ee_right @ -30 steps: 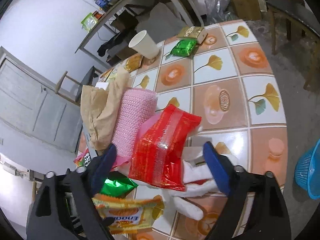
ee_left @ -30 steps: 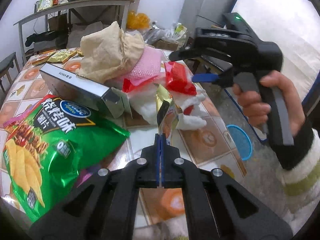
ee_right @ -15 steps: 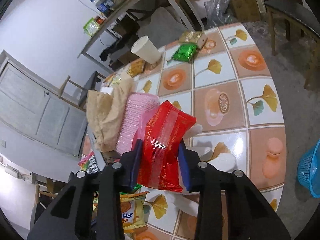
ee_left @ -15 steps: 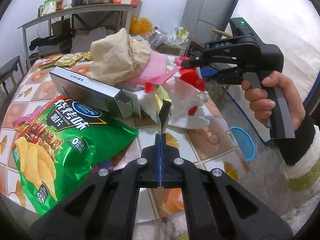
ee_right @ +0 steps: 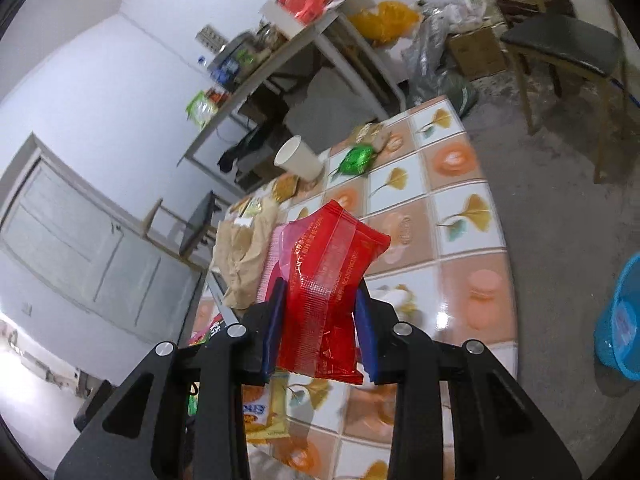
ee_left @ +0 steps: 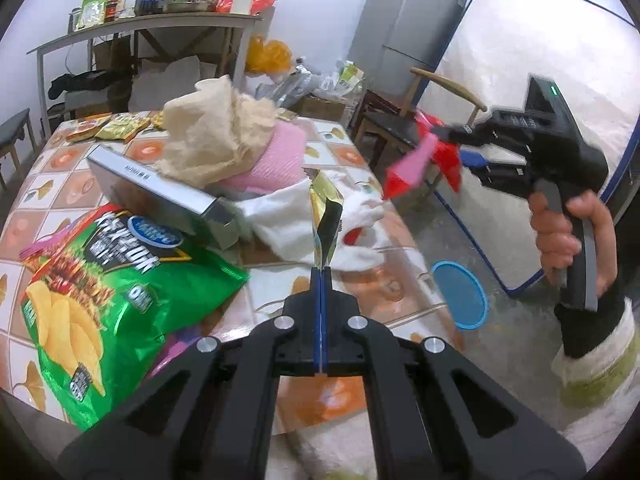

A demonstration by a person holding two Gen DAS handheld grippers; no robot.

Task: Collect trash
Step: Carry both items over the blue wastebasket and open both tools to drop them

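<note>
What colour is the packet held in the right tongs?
Red, with a clear strip down its middle; the packet shows best in the right wrist view.

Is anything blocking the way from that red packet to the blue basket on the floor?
Nothing visible does. The right gripper holds the red packet above the table edge; only bare floor lies before the blue basket.

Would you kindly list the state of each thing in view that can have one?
Left gripper: shut on the gold wrapper, held upright above the table.
Right gripper: shut on the red packet, lifted off the table.
Green chip bag: lying flat on the table.
Paper cup: tipped on its side.
Blue basket: on the floor, upright.
</note>
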